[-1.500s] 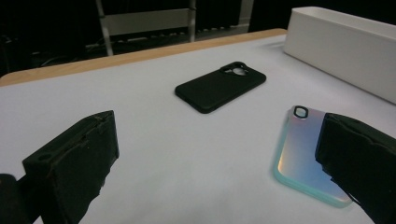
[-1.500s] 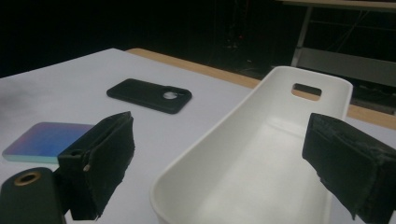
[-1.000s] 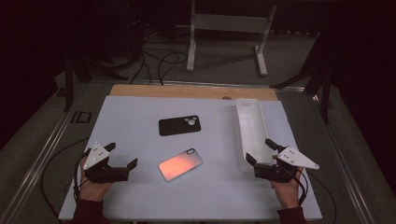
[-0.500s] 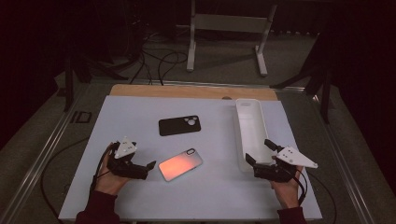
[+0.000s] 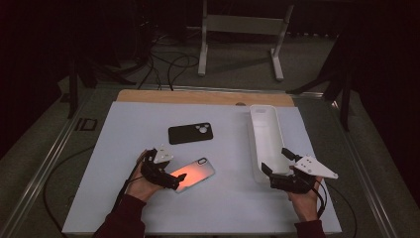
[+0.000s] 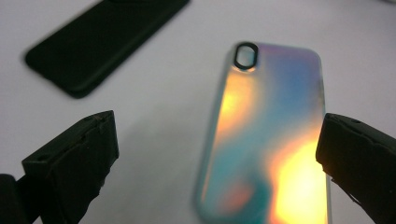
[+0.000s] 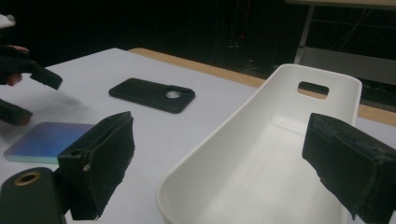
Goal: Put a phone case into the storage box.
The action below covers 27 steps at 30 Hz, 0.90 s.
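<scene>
An iridescent phone case (image 5: pixel 195 172) lies back up in the middle of the white table, glowing orange and blue (image 6: pixel 266 135). My left gripper (image 5: pixel 177 180) is open at its near end, one jaw on each side of the case (image 6: pixel 219 140), and nothing is pinched. A black phone case (image 5: pixel 190 133) lies farther back (image 6: pixel 102 42). My right gripper (image 5: pixel 276 162) stands open at the near end of a long white tray (image 5: pixel 267 134), its jaws either side of the tray's rim (image 7: pixel 229 154) and apart from it.
The white tray (image 7: pixel 261 154) has a slot handle at its far end and nothing in it. The right gripper view also takes in the black case (image 7: pixel 152 94), the iridescent case (image 7: pixel 44 140) and the other hand's gripper (image 7: pixel 28 93). Beyond the table's wooden back edge (image 5: pixel 198 96) are cables and a stand.
My left gripper has travelled right from the table's left side to the iridescent case and now straddles its near end. The right gripper has barely moved.
</scene>
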{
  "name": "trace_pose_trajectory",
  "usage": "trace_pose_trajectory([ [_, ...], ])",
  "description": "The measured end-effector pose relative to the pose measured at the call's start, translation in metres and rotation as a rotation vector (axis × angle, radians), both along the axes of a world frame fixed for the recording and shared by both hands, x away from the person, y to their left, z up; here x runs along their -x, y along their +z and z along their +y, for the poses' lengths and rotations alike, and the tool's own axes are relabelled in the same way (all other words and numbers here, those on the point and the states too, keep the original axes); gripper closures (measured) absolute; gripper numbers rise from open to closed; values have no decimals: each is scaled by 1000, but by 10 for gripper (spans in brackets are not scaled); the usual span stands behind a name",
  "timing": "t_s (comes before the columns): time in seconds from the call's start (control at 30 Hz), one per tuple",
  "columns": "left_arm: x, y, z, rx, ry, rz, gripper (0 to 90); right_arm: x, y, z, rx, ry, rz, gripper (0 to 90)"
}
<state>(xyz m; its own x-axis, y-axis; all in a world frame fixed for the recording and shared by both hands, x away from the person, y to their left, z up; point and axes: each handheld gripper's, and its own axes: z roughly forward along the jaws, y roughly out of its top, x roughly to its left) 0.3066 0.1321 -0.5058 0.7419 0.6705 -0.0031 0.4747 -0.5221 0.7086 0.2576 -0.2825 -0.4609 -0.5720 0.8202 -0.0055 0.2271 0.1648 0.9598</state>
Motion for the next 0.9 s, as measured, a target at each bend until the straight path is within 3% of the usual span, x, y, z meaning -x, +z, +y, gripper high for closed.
trace_pose_trajectory([
  [0.17, -4, -8, -10, -25, -22, 24, 0, 0, 0, 0, 2, -1, 2, 88],
  [0.23, -4, -11, -16, -54, -36, 28, 0, 0, 0, 2, 3, 2, 2, 87],
  [0.5, -5, -18, -31, -66, -73, 62, 0, -1, -1, 2, 9, 4, 1, 88],
  [0.6, -4, -23, -36, -82, -93, 91, 0, 0, 0, 1, 10, 2, -1, 87],
  [0.67, -3, -25, -39, -98, -102, 97, 5, 0, 0, 2, 11, 1, -1, 88],
  [0.9, -2, -25, -40, -97, -98, 100, 44, 0, -1, 1, 13, -1, 1, 88],
])
